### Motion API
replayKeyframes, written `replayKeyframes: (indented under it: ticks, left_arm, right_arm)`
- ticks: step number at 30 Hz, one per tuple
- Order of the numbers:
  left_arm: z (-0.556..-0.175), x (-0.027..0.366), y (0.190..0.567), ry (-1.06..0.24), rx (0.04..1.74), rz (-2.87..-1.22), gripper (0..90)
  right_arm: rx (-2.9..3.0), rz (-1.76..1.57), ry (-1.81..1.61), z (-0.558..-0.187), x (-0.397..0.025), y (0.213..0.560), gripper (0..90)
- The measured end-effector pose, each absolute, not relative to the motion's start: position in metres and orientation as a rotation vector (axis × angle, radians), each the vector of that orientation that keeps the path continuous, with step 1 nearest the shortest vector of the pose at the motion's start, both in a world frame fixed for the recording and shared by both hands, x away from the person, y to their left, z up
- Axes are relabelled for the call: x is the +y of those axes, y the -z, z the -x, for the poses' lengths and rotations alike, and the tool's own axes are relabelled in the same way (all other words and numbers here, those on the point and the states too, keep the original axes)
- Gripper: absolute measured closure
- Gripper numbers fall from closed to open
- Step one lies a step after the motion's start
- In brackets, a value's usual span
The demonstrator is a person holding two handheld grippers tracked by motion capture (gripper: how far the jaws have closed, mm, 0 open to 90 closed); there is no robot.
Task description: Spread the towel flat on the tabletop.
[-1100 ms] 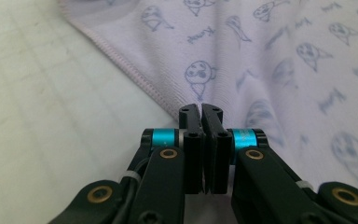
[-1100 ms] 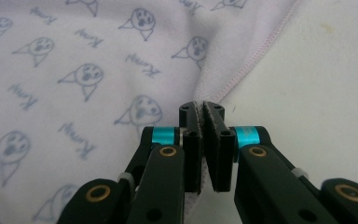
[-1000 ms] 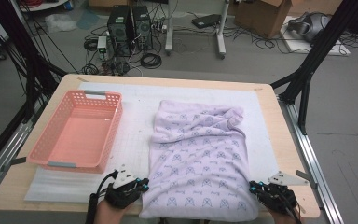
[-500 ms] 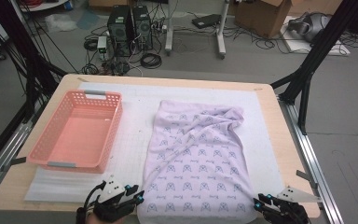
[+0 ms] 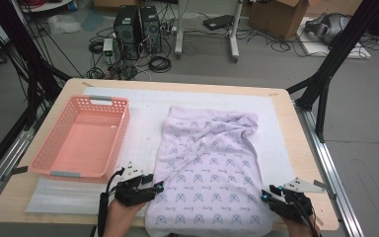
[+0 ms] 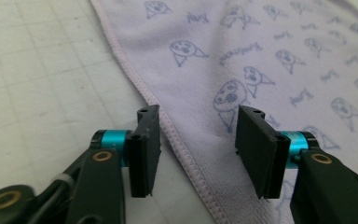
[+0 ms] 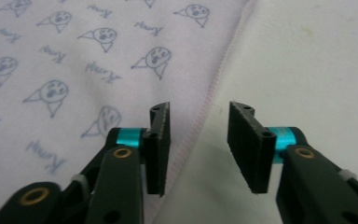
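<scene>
We've got the lavender printed towel [image 5: 209, 168] spread on the table mat beside the pink basket [image 5: 81, 138], soft, light and floppy, so with the left gripper [image 6: 193, 144] and right gripper [image 7: 198, 144] both gaping over its stitched side hems, we'd probably pinch right there.

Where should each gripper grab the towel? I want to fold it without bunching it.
Take the near corners by their stitched side hems. The towel lies flat, near end toward the person. Left gripper and right gripper are open, each straddling a side hem, so slide in low from the outer sides.
</scene>
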State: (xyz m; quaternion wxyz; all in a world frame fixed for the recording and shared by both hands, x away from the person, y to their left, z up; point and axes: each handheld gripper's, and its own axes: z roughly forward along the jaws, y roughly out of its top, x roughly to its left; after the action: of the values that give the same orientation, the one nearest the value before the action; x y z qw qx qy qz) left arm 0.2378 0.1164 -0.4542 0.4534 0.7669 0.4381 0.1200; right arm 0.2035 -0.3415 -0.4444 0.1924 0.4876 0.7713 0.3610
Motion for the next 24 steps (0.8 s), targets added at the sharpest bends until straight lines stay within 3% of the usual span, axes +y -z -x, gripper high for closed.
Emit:
replayKeyframes:
  ticks: [2, 4, 24]
  left_arm:
    - [-0.236, 0.115, 0.454, -0.293, 1.074, -1.909, 58.2]
    - [-0.233, 0.112, 0.454, -0.324, 1.039, -1.953, 85.6]
    - [-0.18, 0.129, 0.453, -0.237, 1.022, -1.944, 86.0]
  right_arm:
    - [2.169, -1.367, -1.004, -0.207, -0.338, 0.447, 70.3]
    - [2.202, -1.376, -1.039, -0.208, -0.339, 0.446, 84.0]
    - [2.283, -1.391, -1.044, -0.147, -0.367, 0.442, 87.0]
